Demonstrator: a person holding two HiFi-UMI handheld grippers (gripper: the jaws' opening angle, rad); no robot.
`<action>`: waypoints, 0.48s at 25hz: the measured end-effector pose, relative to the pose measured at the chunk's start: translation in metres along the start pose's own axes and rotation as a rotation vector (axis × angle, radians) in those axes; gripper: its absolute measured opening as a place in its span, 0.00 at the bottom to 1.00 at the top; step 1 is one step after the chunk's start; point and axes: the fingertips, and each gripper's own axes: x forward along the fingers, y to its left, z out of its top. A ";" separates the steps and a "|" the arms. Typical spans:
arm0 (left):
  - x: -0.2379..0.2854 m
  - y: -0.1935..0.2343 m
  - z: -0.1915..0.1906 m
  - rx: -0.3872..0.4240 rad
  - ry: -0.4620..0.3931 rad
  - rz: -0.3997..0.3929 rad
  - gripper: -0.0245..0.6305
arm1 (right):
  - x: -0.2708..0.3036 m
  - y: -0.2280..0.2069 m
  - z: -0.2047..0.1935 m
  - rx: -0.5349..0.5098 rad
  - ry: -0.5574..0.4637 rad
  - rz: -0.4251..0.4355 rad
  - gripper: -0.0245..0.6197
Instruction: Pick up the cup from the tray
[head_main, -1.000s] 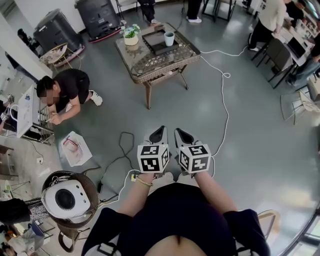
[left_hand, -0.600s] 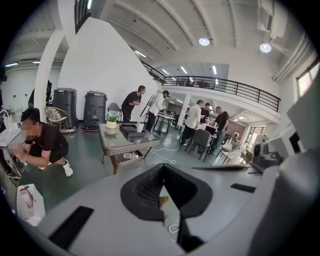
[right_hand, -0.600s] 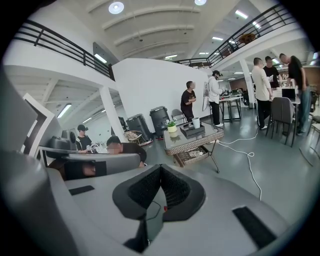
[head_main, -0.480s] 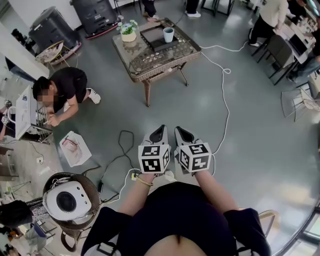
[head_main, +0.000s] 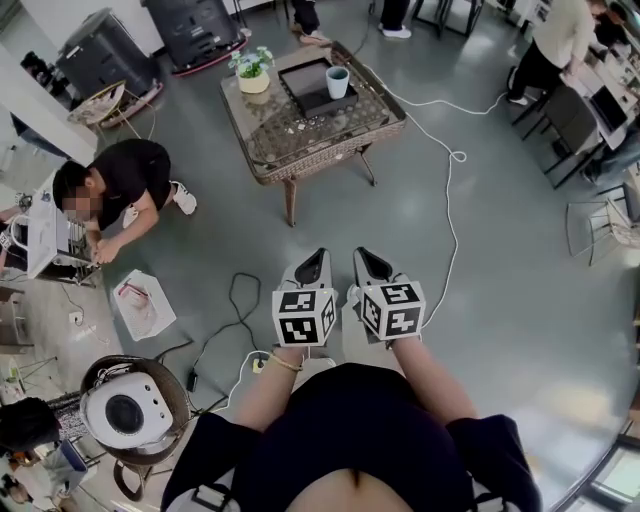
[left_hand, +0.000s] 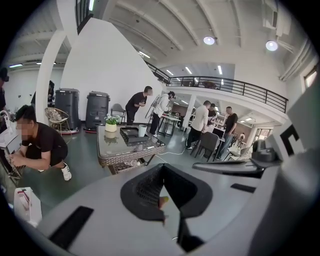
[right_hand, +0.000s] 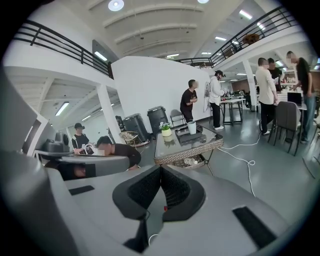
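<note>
The left tool (head_main: 316, 266) and right tool (head_main: 366, 264) are closed and empty. The cup (head_main: 338, 82) sits on the tray (head_main: 303, 84), well ahead of them; reaching and grasping are yet to be done.

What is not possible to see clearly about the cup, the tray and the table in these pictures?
- Cup: too small in every view; contents and any handle unclear.
- Tray: head view, the cup hides the corner under it.
- Table: head view, the tabletop hides its far legs.
</note>
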 end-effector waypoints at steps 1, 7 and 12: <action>0.009 0.000 0.006 -0.002 -0.001 0.005 0.05 | 0.005 -0.007 0.007 -0.001 0.001 0.002 0.05; 0.062 -0.001 0.044 -0.017 -0.006 0.047 0.05 | 0.041 -0.050 0.048 -0.021 0.013 0.039 0.05; 0.107 0.001 0.070 -0.031 -0.015 0.087 0.05 | 0.072 -0.085 0.077 -0.039 0.021 0.077 0.05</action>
